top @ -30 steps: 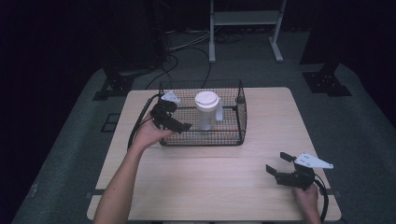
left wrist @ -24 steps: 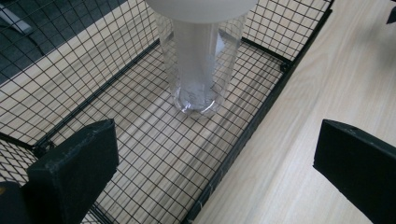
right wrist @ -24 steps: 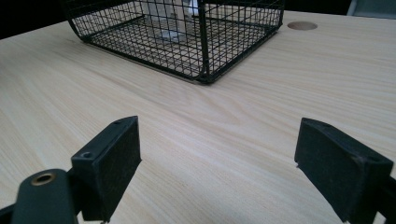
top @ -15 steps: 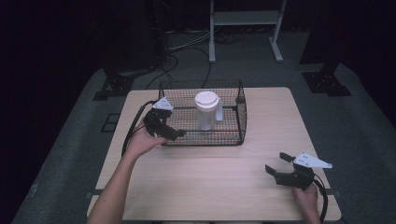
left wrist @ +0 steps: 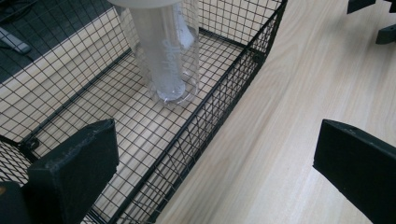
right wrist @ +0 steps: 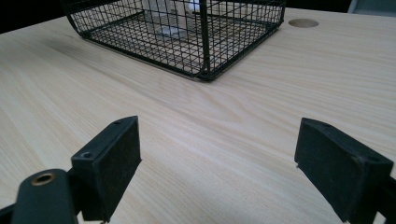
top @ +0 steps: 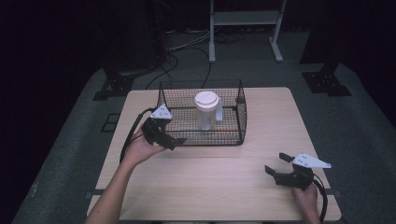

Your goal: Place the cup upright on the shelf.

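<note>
High view: lidded cup (top: 206,110) in basket (top: 241,122), right of left hand-held gripper (top: 173,139).

Wire basket (top: 243,122) w/ lidded clear jar (top: 206,111) is blocking table's (top: 210,186) far middle; near half is lying open btwn grippers.

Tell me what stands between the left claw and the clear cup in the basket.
The wire basket's near wall does. The left claw sits open at the basket's near-left corner, one jaw over the inside, one outside. The lidded clear cup stands upright deeper inside; the basket is open-topped, so from above nothing visible blocks it.
</note>
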A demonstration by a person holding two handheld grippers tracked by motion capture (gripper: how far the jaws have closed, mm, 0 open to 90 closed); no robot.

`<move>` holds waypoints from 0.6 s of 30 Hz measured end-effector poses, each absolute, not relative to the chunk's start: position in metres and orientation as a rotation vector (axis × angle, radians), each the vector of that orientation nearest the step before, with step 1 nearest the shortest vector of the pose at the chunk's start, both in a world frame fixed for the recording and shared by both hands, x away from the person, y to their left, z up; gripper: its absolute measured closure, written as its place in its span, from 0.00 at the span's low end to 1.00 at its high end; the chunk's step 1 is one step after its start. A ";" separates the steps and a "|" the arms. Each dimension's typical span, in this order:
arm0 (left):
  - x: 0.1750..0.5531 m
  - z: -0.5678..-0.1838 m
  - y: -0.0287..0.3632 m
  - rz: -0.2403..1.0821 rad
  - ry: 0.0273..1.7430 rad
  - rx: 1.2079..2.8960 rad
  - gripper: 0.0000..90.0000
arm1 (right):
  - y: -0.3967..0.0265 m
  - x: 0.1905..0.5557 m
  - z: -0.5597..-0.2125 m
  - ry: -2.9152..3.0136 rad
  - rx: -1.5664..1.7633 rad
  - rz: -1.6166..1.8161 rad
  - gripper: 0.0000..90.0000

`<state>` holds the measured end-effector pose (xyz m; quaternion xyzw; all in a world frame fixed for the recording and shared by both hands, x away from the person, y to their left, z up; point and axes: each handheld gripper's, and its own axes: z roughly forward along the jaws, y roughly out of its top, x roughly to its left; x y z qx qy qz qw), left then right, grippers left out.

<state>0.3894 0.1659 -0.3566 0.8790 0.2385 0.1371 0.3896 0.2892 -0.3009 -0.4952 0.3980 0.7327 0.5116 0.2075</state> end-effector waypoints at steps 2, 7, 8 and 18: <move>0.387 -0.359 0.167 0.353 0.605 2.238 0.00 | -0.301 0.289 -0.495 2.042 1.107 1.423 0.15; 0.382 -0.364 0.169 0.349 0.604 2.236 0.00 | -0.301 0.289 -0.495 2.046 1.107 1.420 0.15; 0.380 -0.365 0.169 0.346 0.599 2.236 0.00 | -0.301 0.289 -0.495 2.047 1.107 1.420 0.15; 0.365 -0.371 0.167 0.343 0.569 2.239 0.00 | -0.299 0.289 -0.495 2.057 1.098 1.403 0.15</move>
